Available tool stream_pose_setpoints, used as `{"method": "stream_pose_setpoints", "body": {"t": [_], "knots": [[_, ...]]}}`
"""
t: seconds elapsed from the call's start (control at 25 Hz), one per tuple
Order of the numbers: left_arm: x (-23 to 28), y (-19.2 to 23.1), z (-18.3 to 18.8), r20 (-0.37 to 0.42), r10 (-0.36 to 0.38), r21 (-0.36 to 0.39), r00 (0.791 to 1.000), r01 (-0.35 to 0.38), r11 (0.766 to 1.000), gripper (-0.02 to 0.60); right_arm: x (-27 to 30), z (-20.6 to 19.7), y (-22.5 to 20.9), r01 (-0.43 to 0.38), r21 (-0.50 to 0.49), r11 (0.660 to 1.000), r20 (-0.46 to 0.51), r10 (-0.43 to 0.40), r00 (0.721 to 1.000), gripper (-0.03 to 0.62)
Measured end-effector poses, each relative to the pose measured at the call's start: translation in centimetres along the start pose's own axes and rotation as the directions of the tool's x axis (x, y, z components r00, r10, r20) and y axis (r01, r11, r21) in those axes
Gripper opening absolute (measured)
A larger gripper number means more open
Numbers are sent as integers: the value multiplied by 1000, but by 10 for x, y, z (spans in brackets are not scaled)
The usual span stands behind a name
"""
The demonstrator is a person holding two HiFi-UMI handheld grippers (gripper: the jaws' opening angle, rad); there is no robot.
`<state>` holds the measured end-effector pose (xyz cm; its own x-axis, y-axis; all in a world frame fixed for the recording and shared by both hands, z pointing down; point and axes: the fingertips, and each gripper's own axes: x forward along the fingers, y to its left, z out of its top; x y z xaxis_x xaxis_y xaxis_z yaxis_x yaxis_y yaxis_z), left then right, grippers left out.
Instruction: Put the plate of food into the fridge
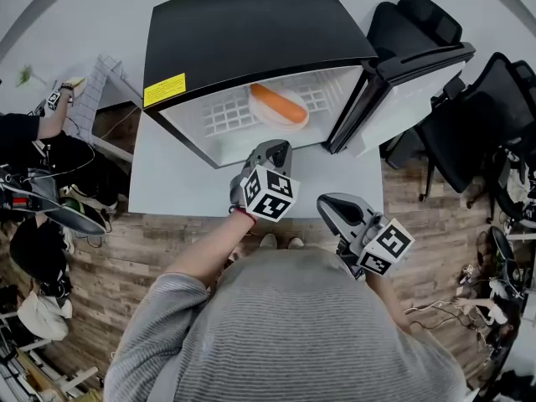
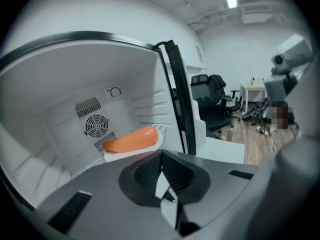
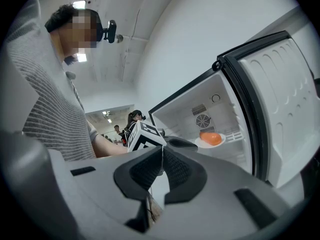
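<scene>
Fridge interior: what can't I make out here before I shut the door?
- Plate, near rim: left gripper view, behind the left gripper body.
- Fridge below the shelf: head view, behind the left gripper; both gripper views, behind gripper bodies.
- Door, lower inside: right gripper view, behind the right gripper body; head view, edge-on.

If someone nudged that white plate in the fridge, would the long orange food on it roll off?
It might roll: the long, rounded orange food lies loose on the shallow white plate, and no high rim shows. The plate looks stiff, so it would likely slide in one piece over the white grid fridge shelf.
</scene>
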<state>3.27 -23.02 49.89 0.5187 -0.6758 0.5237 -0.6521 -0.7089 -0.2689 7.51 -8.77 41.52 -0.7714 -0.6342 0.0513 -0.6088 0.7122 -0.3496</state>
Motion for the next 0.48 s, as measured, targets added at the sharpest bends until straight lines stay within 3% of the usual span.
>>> {"method": "stream_pose_setpoints", "body": {"t": [0.08,0.16,0.28,0.48], "knots": [[2,1,2,2,43,124,999,-43,991,11,0,-1,0,-2,1,1000,-1,2,1000,15],[4,2,4,14,91,245,996,-92,965,11,0,-2,0,-2,2,1000,0,2,1000,15],[8,2,4,29,152,384,988,-151,911,11,-2,-2,0,-1,4,1000,0,1,1000,14],[14,4,-1,57,234,538,971,-227,812,11,-5,-2,-3,8,7,1000,6,-8,1000,14]]}}
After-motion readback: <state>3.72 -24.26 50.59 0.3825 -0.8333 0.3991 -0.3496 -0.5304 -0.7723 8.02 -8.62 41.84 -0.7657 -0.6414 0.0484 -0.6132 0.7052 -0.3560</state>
